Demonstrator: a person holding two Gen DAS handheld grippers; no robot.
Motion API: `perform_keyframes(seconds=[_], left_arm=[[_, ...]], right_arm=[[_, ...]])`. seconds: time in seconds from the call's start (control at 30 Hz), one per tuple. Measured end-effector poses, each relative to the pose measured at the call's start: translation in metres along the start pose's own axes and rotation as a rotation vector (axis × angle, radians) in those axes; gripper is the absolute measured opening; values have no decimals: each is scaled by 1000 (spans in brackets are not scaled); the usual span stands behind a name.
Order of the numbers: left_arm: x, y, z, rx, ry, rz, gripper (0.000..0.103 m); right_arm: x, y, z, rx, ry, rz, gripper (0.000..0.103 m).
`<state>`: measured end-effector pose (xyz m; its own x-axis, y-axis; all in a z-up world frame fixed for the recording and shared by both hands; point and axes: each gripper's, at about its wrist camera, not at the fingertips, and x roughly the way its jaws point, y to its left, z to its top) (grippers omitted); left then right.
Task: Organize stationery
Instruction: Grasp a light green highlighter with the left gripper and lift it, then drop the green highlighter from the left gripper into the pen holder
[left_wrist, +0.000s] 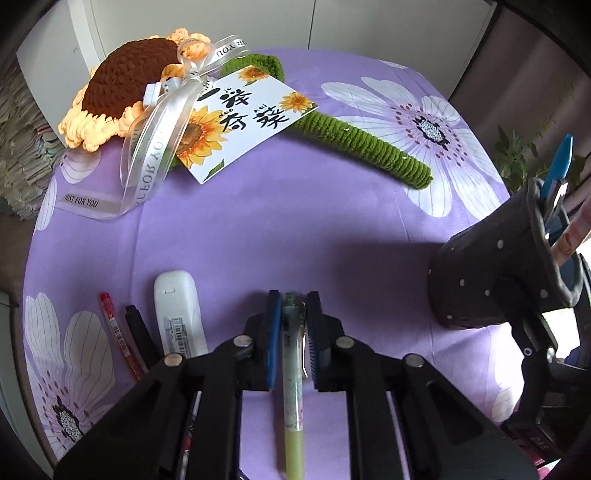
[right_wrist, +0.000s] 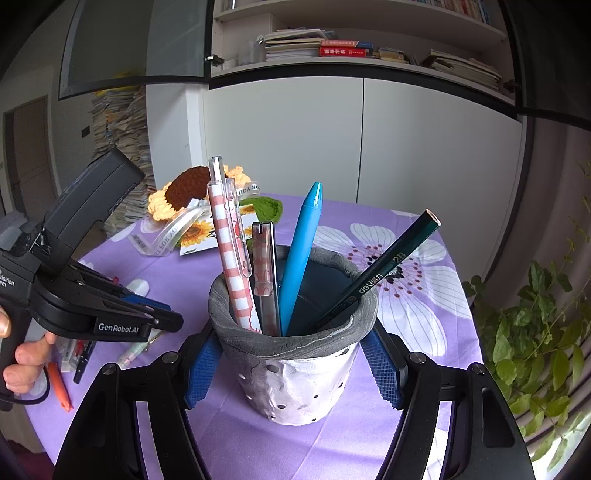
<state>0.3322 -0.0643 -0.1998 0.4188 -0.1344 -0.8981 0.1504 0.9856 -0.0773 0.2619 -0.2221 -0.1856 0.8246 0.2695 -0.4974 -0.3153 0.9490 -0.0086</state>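
My left gripper (left_wrist: 292, 302) is shut on a pale green pen (left_wrist: 293, 387), which runs between the blue pads toward the camera. That gripper also shows in the right wrist view (right_wrist: 162, 321), with the green pen (right_wrist: 135, 354) under its tip. My right gripper (right_wrist: 291, 354) is shut on a grey dotted pen holder (right_wrist: 295, 373), tilted up off the purple cloth. The holder (left_wrist: 491, 280) sits at the right in the left wrist view. It holds a pink checked pen (right_wrist: 231, 258), a blue pen (right_wrist: 301, 254), a dark 2B pencil (right_wrist: 384, 273) and another pen.
A red pen (left_wrist: 118, 332), a black pen (left_wrist: 140, 336) and a white correction tape (left_wrist: 177, 314) lie on the flowered cloth (left_wrist: 295, 221) left of my left gripper. An orange pen (right_wrist: 61, 387) lies nearby. A crochet sunflower (left_wrist: 125, 85) with a card lies at the back. A plant (right_wrist: 535, 350) stands right.
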Motion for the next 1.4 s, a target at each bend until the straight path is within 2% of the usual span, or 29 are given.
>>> perform_keyframes(seconds=[0.17,0.4,0.5,0.6,0.67,0.9,1.1,1.27,1.4], left_arm=[[-40,0,2,-3,-100,-54,11],[-129,-18,16,-2,-375,-187,9],[-155,-29,25,12,-472,-213,8],[-171,-43,33,43,-506,-250,8],[-178,-50,35,63,-521,-241,8],[-178,-61,39,98,-496,-279,8],[-195,-77,39,138,-545,-301,8],[-199,-94,40,186,-557,-307,8],[-192,-103,38,211,-564,-283,8]], right_arm=[[0,0,0,-1,2,-1,72],[1,0,0,-2,4,-3,72],[1,0,-1,-3,5,-4,72],[1,0,-1,-3,6,-3,72],[1,0,-1,-3,9,-2,72],[1,-1,-1,-2,13,-1,72],[1,-2,-1,-2,14,1,72],[2,-2,-1,-3,15,1,72],[2,-2,-1,-9,12,-4,72]])
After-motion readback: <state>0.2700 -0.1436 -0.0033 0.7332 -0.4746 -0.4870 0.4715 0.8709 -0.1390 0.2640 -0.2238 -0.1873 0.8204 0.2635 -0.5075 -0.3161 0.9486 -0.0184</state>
